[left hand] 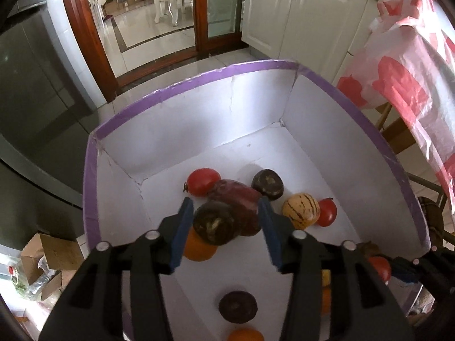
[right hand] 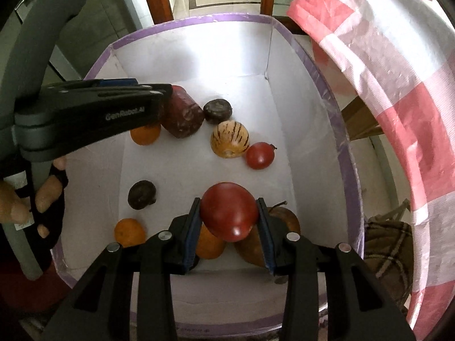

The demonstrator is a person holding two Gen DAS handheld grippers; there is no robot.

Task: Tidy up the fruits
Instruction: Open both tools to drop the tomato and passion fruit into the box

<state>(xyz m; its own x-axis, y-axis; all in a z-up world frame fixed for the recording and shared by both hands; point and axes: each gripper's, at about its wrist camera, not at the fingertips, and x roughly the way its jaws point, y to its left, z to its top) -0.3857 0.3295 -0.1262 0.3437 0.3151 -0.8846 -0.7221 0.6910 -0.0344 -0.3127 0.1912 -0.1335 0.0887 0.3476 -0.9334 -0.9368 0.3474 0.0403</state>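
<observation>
My left gripper (left hand: 226, 221) is inside the white cardboard box with a purple taped rim (left hand: 199, 78), with its blue-padded fingers (left hand: 182, 227) on either side of a dark brown, round flattened fruit (left hand: 214, 223). The left pad touches the fruit; I cannot tell whether the right pad does, so the grip state is undetermined. Directly under this fruit lies a small orange citrus (left hand: 199, 248), and just behind it a long dark red, sausage-shaped fruit (left hand: 237, 199) near the middle of the box floor.

My right gripper (right hand: 229, 218) is closed on a large, smooth red tomato (right hand: 229, 214), held between both pads above the near right part of the box. Under it sit a second orange citrus (right hand: 209, 244) and a brown pear-shaped fruit (right hand: 280, 217), both close to the near wall.

Box contents, right wrist view:
- A striped yellow melon-like fruit (right hand: 229, 139) lies right of centre, touching a small red tomato (right hand: 260, 155) toward the right wall.
- A second dark brown fruit (right hand: 217, 110) lies beside the far end of the dark red fruit.
- A third dark brown fruit (right hand: 141, 194) lies toward the left wall.
- A third orange citrus (right hand: 129, 231) lies in the near left corner.

A pink-and-white checked plastic sheet (right hand: 384, 91) hangs beyond the right wall of the box.
</observation>
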